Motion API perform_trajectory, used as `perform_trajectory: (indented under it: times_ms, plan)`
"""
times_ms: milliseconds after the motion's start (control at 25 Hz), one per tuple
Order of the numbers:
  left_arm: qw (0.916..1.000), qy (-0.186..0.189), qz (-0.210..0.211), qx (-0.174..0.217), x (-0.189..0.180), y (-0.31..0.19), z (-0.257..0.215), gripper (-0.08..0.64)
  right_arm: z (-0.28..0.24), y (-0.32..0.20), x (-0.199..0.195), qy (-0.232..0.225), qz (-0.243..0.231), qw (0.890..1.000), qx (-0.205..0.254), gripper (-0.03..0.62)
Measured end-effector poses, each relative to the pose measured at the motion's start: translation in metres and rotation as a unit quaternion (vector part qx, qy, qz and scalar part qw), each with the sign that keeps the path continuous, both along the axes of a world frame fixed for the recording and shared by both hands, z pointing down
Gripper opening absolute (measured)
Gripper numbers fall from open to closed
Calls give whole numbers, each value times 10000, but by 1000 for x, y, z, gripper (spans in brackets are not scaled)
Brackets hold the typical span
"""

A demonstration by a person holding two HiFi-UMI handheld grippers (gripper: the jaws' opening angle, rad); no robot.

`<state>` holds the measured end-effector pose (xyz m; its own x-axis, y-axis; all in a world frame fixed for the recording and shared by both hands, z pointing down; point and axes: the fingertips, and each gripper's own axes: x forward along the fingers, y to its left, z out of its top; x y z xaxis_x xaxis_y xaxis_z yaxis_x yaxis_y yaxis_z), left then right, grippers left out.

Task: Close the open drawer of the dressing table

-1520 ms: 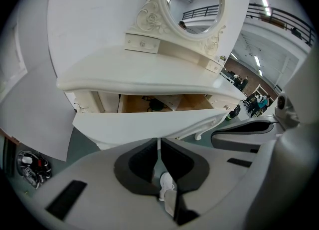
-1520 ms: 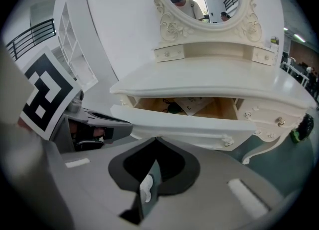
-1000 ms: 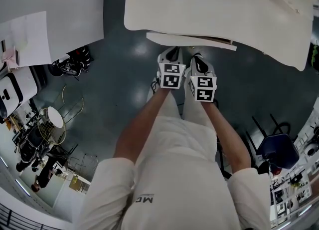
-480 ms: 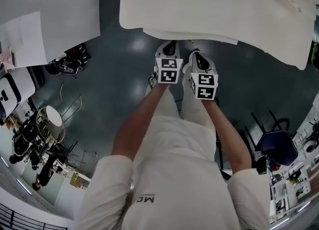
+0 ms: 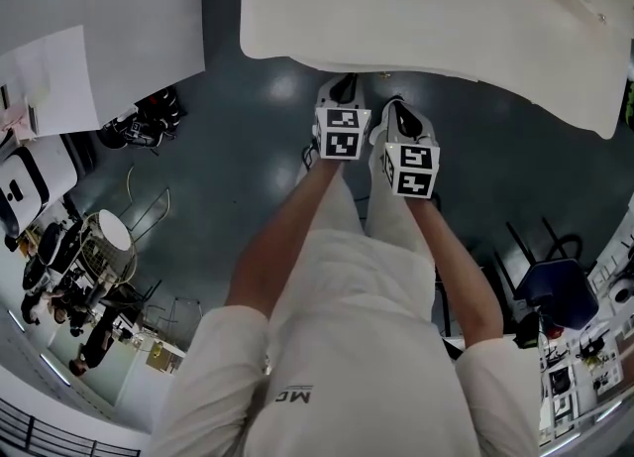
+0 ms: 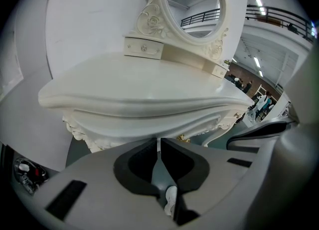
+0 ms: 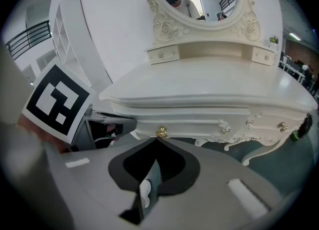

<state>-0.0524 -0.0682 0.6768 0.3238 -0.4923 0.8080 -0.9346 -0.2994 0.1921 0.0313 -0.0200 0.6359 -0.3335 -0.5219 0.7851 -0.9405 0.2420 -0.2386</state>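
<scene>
Drawer (image 7: 189,125) sits at twelve o'clock, just ahead of left gripper (image 6: 159,143) and right gripper (image 7: 156,143); both are pinched together, empty.

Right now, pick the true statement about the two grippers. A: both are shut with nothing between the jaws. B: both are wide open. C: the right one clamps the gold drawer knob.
A: each gripper view shows the jaws of the left gripper and right gripper meeting at the tips, empty; the gold knob sits just beyond the right one's tips, unclamped.
</scene>
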Motion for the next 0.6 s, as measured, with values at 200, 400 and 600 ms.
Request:
perform_trajectory:
  times_ms: [200,400,600]
  plan:
    - [10000,6,2,75,1,-8,-5,9,-1,-3,0,-42,55,10000,20,-2]
    - [9999,21,33,98,1,-13,-8,9,-2,-9,0,-78,98,9999,12,-2]
    - [9999,12,24,127,1,-19,-8,9,-3,-17,-1,-103,134,9998,66,-2]
